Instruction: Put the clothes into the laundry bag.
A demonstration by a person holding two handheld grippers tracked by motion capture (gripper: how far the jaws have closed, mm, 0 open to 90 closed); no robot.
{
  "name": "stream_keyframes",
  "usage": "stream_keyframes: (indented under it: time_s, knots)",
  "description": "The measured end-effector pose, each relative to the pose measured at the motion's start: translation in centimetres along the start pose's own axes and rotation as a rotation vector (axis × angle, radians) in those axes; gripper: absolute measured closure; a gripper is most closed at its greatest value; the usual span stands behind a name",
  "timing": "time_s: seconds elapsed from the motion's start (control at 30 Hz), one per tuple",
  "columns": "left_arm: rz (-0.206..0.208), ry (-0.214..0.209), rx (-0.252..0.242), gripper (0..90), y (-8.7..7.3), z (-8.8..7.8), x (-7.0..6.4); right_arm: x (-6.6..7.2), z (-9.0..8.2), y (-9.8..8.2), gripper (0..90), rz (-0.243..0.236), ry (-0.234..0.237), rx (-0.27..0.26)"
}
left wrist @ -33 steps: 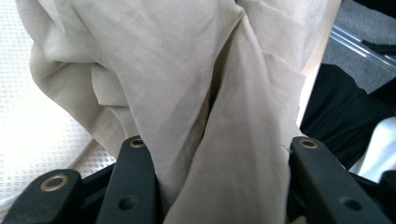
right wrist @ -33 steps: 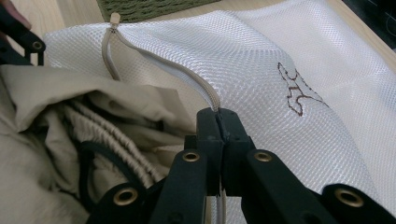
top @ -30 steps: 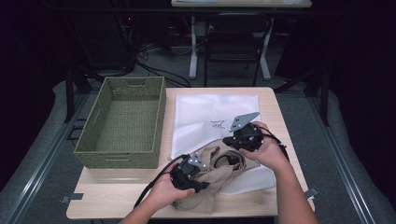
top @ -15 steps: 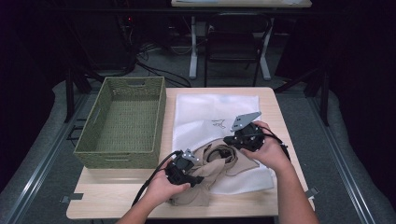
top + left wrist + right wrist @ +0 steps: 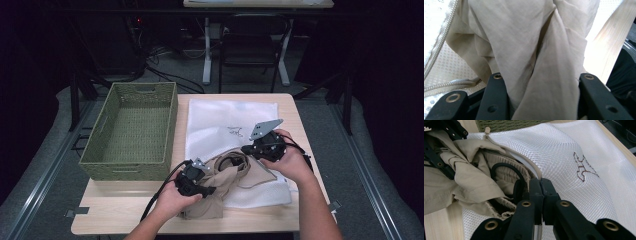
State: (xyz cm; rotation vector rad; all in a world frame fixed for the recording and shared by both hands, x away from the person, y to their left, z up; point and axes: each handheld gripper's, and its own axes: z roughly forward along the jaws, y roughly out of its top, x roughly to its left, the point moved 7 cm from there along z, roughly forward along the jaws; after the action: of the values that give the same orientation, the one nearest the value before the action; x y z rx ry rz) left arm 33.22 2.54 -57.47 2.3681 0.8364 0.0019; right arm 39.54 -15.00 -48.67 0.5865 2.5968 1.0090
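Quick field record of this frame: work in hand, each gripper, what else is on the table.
work: beige garment being put into a white mesh laundry bag
left gripper: shut on a bunch of the garment's cloth, near the table's front edge
right gripper: shut on the bag's zipper edge, holding the opening up
garment: part inside the opening, part outside on the table
basket: green woven, on the table left of the bag, nothing in it

my right gripper point(image 5: 540, 185) pinches the zippered edge of the white mesh laundry bag point(image 5: 574, 167), crumpled beige cloth garment point(image 5: 466, 182) at its mouth
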Motion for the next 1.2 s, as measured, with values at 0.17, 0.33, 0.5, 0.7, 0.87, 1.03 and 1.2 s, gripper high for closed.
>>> stream_keyframes:
  time_s: [0.17, 0.33, 0.5, 0.7, 0.87, 1.03, 1.2]
  knots:
    - [-0.008, 0.009, 0.002, 60.5, 0.4, 0.4, 0.2, 0.2, 0.1, 0.1, 89.1, -0.008, -0.002, 0.003]
    - [-0.006, 0.026, 0.008, 60.5, 0.9, 0.6, 0.4, 0.4, 0.2, 0.2, 89.1, -0.013, 0.002, 0.006]
    - [0.001, 0.041, 0.011, 60.4, 1.5, 1.0, 0.3, 0.4, 0.2, 0.2, 89.1, -0.013, 0.001, 0.005]
    - [-0.003, 0.050, 0.011, 60.4, 2.4, 1.8, 0.2, 0.6, 0.5, 0.3, 89.1, -0.018, 0.004, 0.003]
    - [-0.001, 0.055, 0.013, 60.4, 2.9, 2.1, 0.3, 0.7, 0.7, 0.3, 89.1, -0.018, 0.011, 0.007]
    - [0.008, 0.064, 0.020, 60.4, 3.4, 2.4, 0.4, 0.9, 1.0, 0.4, 89.1, -0.022, 0.015, 0.011]
    - [-0.001, 0.067, 0.011, 60.4, 4.0, 2.6, 0.7, 0.9, 0.8, 0.5, 89.1, -0.022, 0.015, -0.001]
